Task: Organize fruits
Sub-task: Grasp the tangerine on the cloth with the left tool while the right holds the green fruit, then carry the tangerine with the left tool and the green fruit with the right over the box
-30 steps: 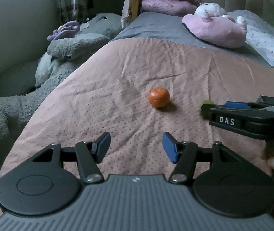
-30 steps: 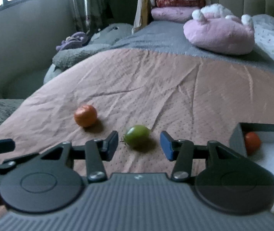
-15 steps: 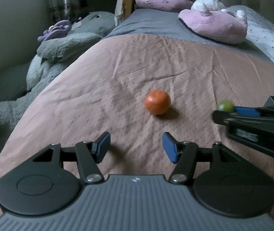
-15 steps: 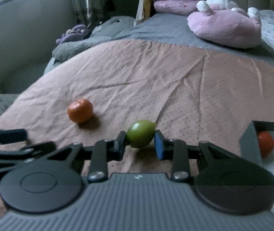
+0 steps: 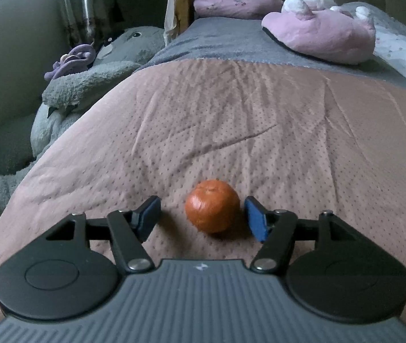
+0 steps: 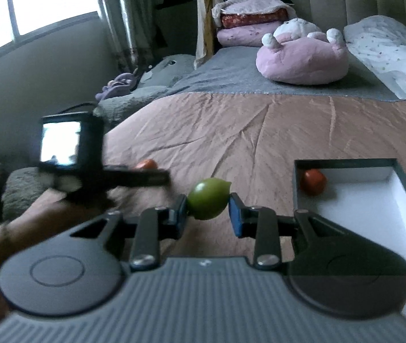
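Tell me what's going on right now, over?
Right gripper shut on green fruit, box alongside. Left gripper open around orange on bedspread. Nothing in the way.

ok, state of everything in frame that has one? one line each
left gripper: open, jaws astride the orange, pads not pressing it
orange: resting on the pink bedspread, not gripped
right gripper: shut on the green fruit, jaws have just been closing
green fruit: clamped between the pads, held clear of the bedspread
box: open top, two red-orange fruits inside
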Tool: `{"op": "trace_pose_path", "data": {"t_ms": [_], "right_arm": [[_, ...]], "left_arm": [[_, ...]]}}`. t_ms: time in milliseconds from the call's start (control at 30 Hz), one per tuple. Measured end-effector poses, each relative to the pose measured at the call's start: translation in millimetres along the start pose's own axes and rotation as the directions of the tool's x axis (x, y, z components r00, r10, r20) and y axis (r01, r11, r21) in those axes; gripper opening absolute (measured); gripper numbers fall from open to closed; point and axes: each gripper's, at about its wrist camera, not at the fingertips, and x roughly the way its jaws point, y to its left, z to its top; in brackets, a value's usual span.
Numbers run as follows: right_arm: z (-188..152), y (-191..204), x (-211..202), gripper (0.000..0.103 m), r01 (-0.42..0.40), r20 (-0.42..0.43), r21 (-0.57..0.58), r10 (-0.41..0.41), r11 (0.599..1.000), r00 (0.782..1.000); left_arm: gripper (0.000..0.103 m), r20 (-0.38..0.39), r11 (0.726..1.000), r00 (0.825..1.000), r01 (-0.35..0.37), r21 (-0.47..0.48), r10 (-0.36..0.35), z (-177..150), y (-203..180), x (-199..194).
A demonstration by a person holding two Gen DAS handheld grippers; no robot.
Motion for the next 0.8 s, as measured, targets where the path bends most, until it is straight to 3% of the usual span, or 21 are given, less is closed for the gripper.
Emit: {"op": "trace_pose_path", "data": {"t_ms": [133, 433, 800], "right_arm": [[2, 1, -33, 0.034, 0.0, 0.027, -0.031, 0.001, 1.0, 1.0], [-1, -10, -73, 0.034, 0.044, 0.051, -0.02, -0.043, 0.999, 0.998], [-15, -6, -116, 0.034, 0.032, 0.082, -0.031, -0.029, 0.999, 0.996]], "left_arm": [[0.043, 0.005, 1.0, 1.0, 0.018, -0.007, -0.018, 3, -3, 1], [0.041, -0.034, 0.998, 0.999, 0.007, -0.066, -0.009, -11, 2, -32], [0.041, 0.016, 0.998, 0.999, 0.037, -0.05, -0.036, -24, -18, -130]]}}
